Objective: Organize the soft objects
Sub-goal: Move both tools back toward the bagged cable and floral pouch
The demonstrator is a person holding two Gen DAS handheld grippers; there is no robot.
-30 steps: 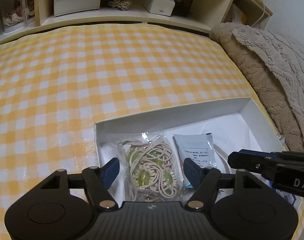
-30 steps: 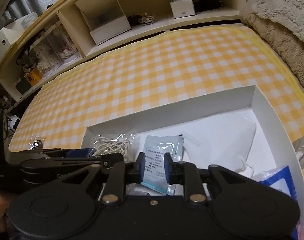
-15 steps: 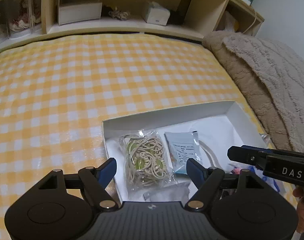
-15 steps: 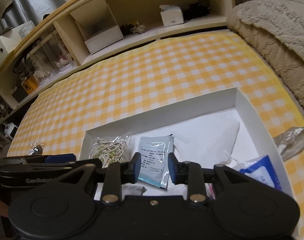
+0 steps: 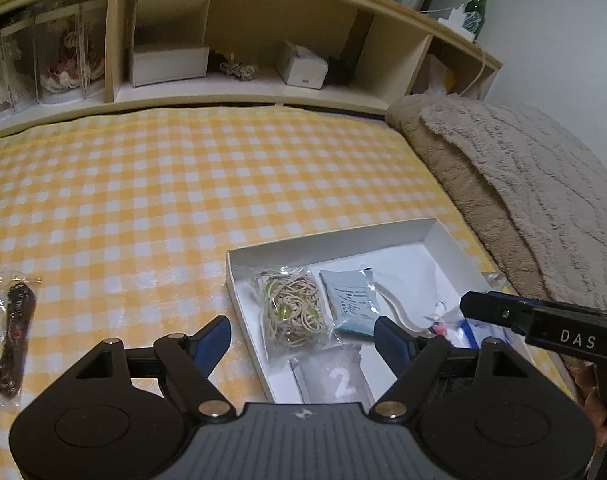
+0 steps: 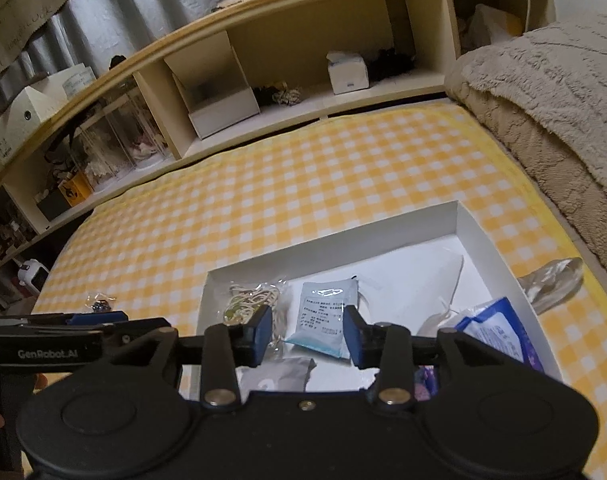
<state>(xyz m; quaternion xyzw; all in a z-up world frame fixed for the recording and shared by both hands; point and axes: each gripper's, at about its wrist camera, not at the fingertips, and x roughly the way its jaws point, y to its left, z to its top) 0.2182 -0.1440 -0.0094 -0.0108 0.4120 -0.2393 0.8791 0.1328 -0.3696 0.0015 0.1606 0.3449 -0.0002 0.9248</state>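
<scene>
Now that you've pulled both grippers back, left gripper (image 5: 302, 340) gapes wide and right gripper (image 6: 308, 334) half-open, both empty; pale blue packet (image 6: 328, 316) stays mid-frame in white box (image 6: 479, 236), corded pouch (image 5: 14, 330) waits far left.

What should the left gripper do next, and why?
Probably swing the left gripper leftward toward the dark cord packet. That packet lies alone on the checkered cloth, outside the white box, while the tangled-cord bag and pale blue pouch are already inside. The gripper is open and empty.
</scene>
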